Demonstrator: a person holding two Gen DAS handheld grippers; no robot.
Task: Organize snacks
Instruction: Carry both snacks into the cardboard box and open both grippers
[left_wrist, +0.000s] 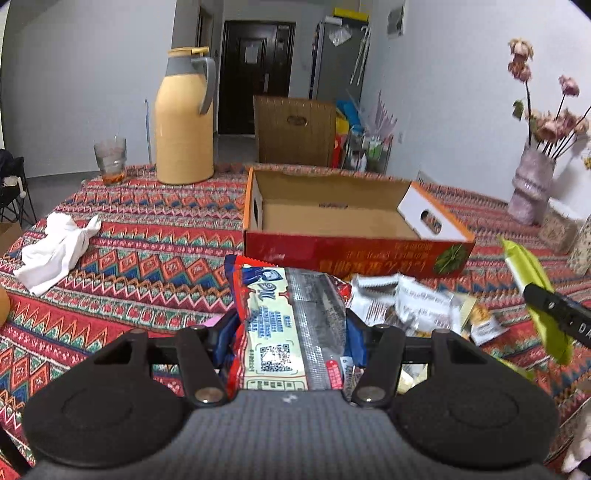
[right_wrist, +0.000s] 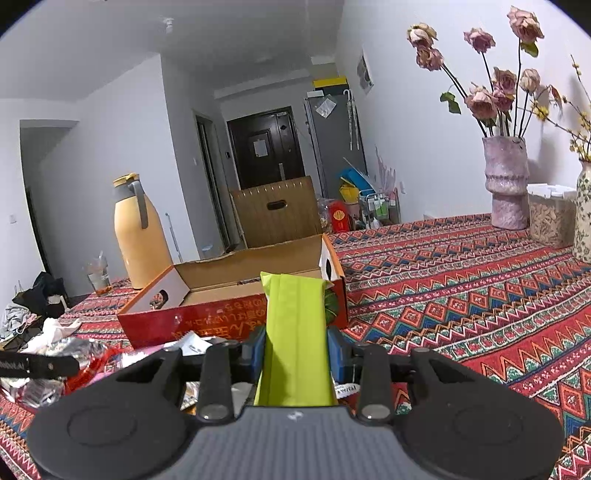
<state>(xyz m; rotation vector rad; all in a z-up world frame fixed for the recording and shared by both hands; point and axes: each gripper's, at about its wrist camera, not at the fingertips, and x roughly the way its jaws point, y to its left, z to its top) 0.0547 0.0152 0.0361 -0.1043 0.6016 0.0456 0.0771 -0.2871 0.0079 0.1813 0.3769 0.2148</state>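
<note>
over tablecloth (left_wrist: 147, 229), fingers (left_wrist: 225, 332) pinch red packet (left_wrist: 273, 325).

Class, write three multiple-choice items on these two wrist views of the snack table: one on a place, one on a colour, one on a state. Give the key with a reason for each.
1. Where does the yellow flask stand?
A. inside the box
B. on the tablecloth, beyond the box's left end in the left wrist view
C. on the floor

2. What colour is the packet in the right gripper?
A. lime green
B. purple
C. black

3. What is the state of the cardboard box?
A. taped shut
B. open and full of packets
C. open, with no snacks visible inside

Key: 1 B, its base rests on the patterned cloth beside the glass. 2 A, a plain green packet sits between the jaws. 3 C, only bare cardboard floor shows.
</note>
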